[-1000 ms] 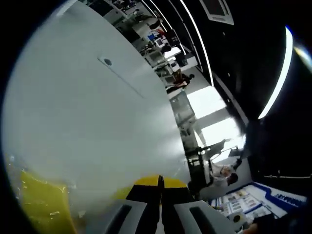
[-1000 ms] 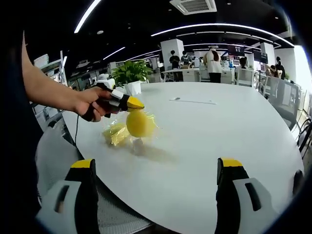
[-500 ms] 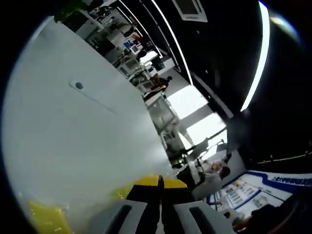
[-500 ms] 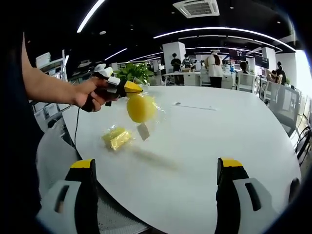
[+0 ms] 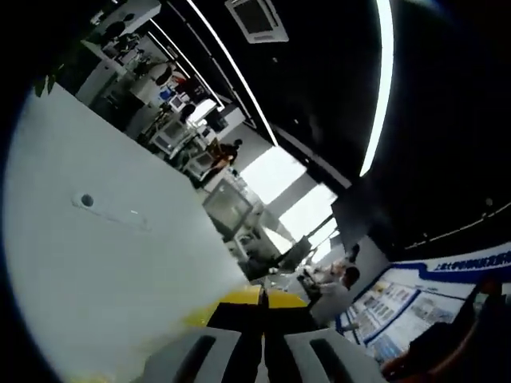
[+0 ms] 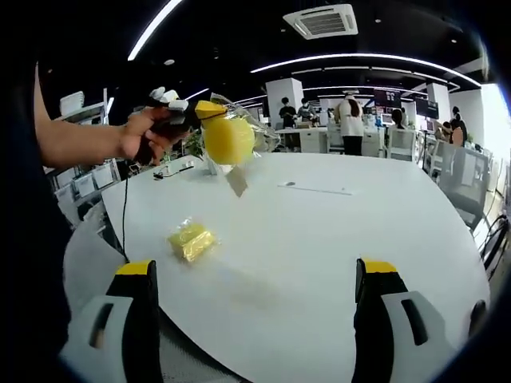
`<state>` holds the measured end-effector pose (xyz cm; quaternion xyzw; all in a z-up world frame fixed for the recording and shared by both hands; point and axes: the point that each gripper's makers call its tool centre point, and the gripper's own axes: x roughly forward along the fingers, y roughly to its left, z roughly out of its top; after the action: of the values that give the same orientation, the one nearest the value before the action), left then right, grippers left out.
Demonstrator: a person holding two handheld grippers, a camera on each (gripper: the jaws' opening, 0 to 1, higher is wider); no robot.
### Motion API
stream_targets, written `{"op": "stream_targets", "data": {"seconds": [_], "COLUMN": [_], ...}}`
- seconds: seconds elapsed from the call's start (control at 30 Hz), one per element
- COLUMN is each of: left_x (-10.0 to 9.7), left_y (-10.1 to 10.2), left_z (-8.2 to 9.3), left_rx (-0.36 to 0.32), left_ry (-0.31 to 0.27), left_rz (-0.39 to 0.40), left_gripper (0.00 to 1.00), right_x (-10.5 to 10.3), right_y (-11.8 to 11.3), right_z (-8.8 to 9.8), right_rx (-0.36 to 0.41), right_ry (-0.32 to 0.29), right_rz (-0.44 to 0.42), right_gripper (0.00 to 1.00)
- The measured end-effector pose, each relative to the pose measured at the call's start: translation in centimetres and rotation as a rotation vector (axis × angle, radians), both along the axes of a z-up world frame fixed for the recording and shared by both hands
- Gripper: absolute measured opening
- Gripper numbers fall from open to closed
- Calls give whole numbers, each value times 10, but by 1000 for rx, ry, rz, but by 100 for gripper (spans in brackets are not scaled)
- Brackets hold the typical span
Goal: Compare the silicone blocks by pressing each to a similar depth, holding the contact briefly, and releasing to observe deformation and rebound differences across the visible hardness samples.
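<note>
While lifted high above the white table [image 6: 335,239], the bagged yellow block [image 6: 228,140] may slip
left gripper [image 6: 209,109] clenched on its wrapper; right gripper [image 6: 254,307] released; second yellow block [image 6: 190,240] lies below

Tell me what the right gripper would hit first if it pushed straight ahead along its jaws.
Probably the white table. The right gripper is open and points over its near edge across bare top. The bagged yellow block lies left of that line, so it likely passes it, though depth is unclear.

An open-plan office: a broad white oval tabletop [image 6: 319,239] under a black ceiling with long strip lights [image 6: 367,57] and a square air-conditioning vent [image 6: 323,21], with people at rows of desks [image 6: 351,124] behind.
</note>
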<state>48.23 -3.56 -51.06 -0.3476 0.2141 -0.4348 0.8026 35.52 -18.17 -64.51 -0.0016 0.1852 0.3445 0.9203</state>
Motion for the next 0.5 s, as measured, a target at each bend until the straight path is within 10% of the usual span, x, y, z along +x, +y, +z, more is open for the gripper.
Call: {"op": "stream_targets", "data": {"seconds": [0.5], "left_x": [-20], "left_y": [4], "left_z": [80], "left_rx": [23], "left_ry": [-195], "left_rz": [-135], "left_gripper": [0], "right_x": [28], "right_y": [17], "right_z": [97], "right_rx": [50], "right_ry": [-202], "right_rz": [80], "right_gripper": [96]}}
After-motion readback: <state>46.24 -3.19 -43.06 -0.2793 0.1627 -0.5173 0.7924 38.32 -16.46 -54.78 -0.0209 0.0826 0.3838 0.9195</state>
